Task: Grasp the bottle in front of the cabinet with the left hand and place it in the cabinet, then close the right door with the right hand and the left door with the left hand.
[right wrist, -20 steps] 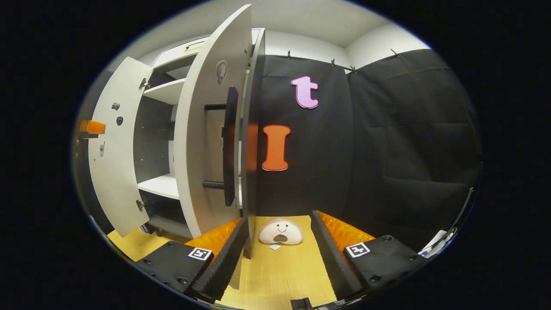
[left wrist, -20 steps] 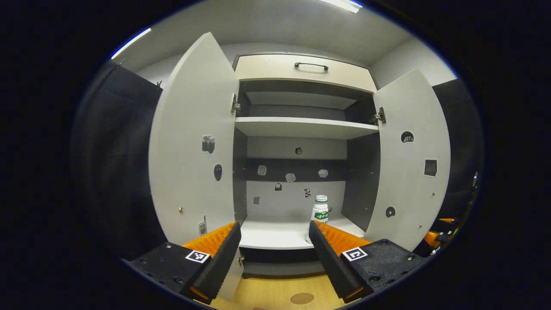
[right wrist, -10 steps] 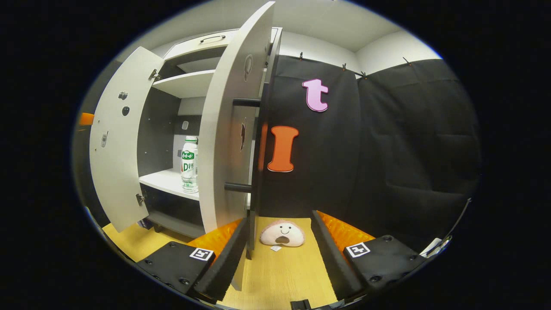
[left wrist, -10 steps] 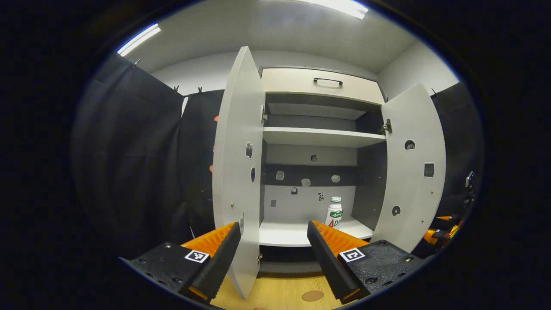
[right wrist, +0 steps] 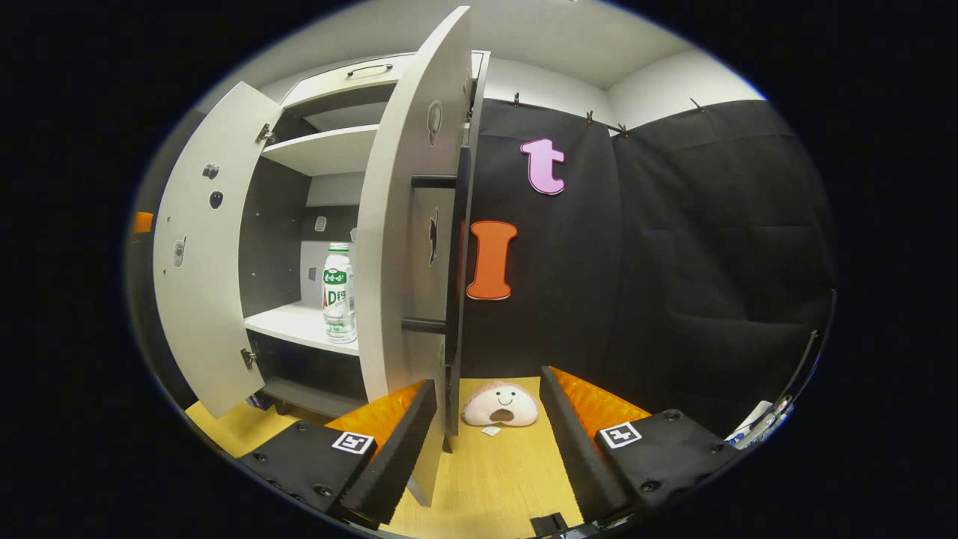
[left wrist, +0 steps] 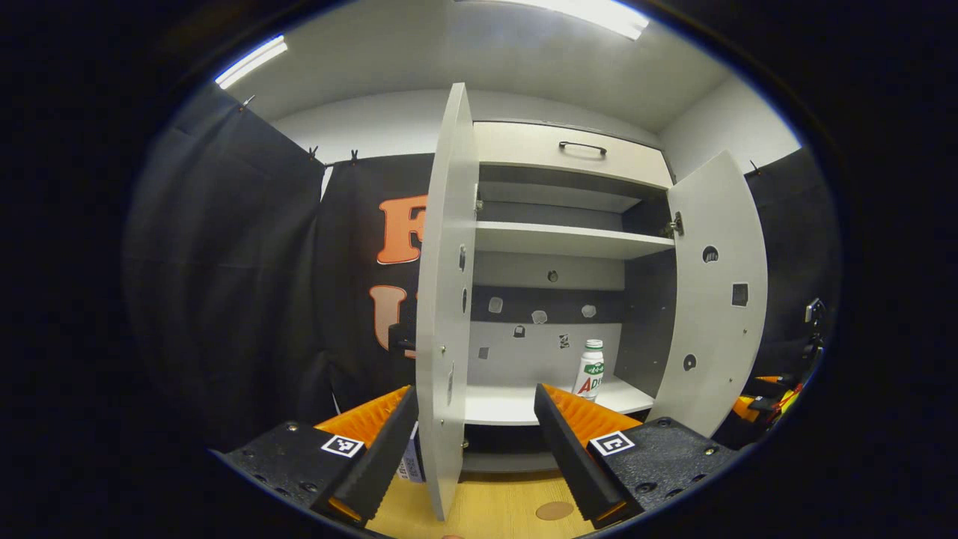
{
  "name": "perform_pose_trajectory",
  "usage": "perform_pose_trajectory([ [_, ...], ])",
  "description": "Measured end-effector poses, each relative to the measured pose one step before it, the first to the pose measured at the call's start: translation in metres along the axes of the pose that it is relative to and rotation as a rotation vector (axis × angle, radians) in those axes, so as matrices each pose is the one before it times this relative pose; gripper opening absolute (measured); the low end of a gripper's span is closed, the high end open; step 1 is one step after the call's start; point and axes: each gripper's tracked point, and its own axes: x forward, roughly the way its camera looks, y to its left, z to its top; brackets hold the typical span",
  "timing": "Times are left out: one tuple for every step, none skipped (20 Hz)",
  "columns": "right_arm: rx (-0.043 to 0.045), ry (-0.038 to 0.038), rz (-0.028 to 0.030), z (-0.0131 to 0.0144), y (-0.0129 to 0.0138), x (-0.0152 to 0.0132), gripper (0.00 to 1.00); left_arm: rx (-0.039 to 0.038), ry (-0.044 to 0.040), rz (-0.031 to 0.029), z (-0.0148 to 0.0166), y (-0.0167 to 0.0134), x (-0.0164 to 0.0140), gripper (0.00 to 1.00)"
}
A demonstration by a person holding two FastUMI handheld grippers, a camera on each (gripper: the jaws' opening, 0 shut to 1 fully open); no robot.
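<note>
A plush toy with a face [right wrist: 500, 405] lies on the wooden floor [right wrist: 494, 479] by the black cloth wall, beyond the right gripper [right wrist: 486, 434], whose jaws stand apart with nothing between them. The right door [right wrist: 408, 224] hangs open edge-on just ahead of that gripper, its dark bar handle [right wrist: 426, 326] on the outer face.

In the left gripper view, the left door [left wrist: 445, 299] stands edge-on between the spread fingers of the left gripper [left wrist: 475, 442], which holds nothing.

Compared with a second ago, the left gripper view has swung leftward, so the left door now reads as a thin slab, and more cloth wall shows.

The cabinet [left wrist: 554, 239] is open; the bottle [left wrist: 591, 370] stands upright on its lower shelf [left wrist: 509, 404], toward the right side. The upper shelf [left wrist: 561, 239] carries nothing visible.
</note>
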Motion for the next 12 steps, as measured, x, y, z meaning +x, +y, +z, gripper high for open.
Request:
perform_pose_trajectory([
  [-0.00211, 0.00036, -0.00175, 0.00046, 0.00676, -0.00090, 0.94, -0.00065, 0.00006, 0.00140, -0.00092, 0.00627, -0.00080, 0.95],
  [-0.00115, 0.00056, 0.00081, 0.00069, 0.00667, 0.00020, 0.94, -0.00021, -0.00150, 0.00225, -0.00120, 0.00691, -0.00126, 0.95],
  [-0.00012, 0.00107, 0.00287, 0.00026, 0.00761, -0.00049, 0.94, 0.00133, -0.00078, 0.00396, -0.00105, 0.00770, -0.00107, 0.95],
  [0.00020, 0.00141, 0.00503, -0.00065, 0.00829, 0.00060, 0.94, 0.00272, -0.00078, 0.00514, -0.00193, 0.00631, -0.00044, 0.95],
  [0.00037, 0.00069, 0.00608, 0.00096, 0.00759, 0.00048, 0.94, 0.00495, -0.00099, 0.00673, -0.00142, 0.00702, -0.00016, 0.95],
  [-0.00059, 0.00032, 0.00660, 0.00006, 0.00908, 0.00020, 0.94, 0.00698, 0.00036, 0.00689, -0.00231, 0.00696, -0.00069, 0.95],
  [-0.00163, 0.00081, 0.00646, 0.00004, 0.00895, 0.00126, 0.94, 0.00762, 0.00022, 0.00655, -0.00249, 0.00679, -0.00059, 0.95],
  [-0.00155, -0.00083, 0.00543, 0.00068, 0.00977, 0.00116, 0.94, 0.00668, -0.00034, 0.00454, -0.00112, 0.00660, -0.00098, 0.95],
  [-0.00023, -0.00018, 0.00419, -0.00012, 0.00899, 0.00164, 0.94, 0.00360, 0.00127, 0.00578, -0.00340, 0.00615, -0.00009, 0.95],
  [0.00251, -0.00022, 0.00477, -0.00054, 0.00850, 0.00167, 0.94, -0.00276, 0.00575, 0.00461, -0.00303, 0.00673, -0.00077, 0.93],
  [0.00304, -0.00053, 0.00703, 0.00057, 0.00828, 0.00121, 0.94, -0.00445, 0.00355, 0.00479, -0.00292, 0.00646, -0.00092, 0.95],
  [0.00288, -0.00095, 0.00882, 0.00059, 0.00971, 0.00135, 0.94, -0.00030, 0.00493, 0.00727, -0.00427, 0.00717, 0.00098, 0.93],
])
